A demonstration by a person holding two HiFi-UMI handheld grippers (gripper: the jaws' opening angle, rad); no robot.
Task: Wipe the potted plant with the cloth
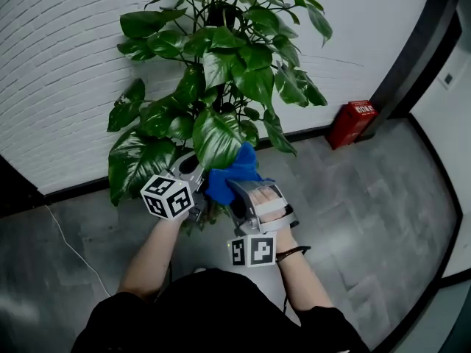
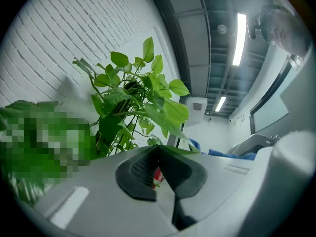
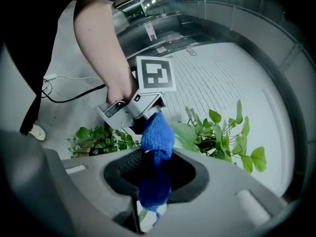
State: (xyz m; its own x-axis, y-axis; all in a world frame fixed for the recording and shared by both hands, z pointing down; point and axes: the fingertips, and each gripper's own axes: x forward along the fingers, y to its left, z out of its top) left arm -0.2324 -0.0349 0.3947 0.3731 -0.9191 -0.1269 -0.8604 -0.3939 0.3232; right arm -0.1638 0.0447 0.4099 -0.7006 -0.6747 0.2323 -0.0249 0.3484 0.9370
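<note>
The potted plant stands against the wall, its big leaves spreading toward me. My left gripper reaches under one large leaf; in the left gripper view its jaws are shut with that leaf's thin edge running out from their tip. A blue cloth bunches out of my right gripper, which is shut on it, and the cloth rests against the leaf's lower end. In the right gripper view the cloth stands up between the jaws, close to the left gripper and the leaf.
A white brick wall with a dark skirting runs behind the plant. A red box stands on the grey floor at the right. A thin white cable lies on the floor at the left. Low foliage hangs under the left gripper.
</note>
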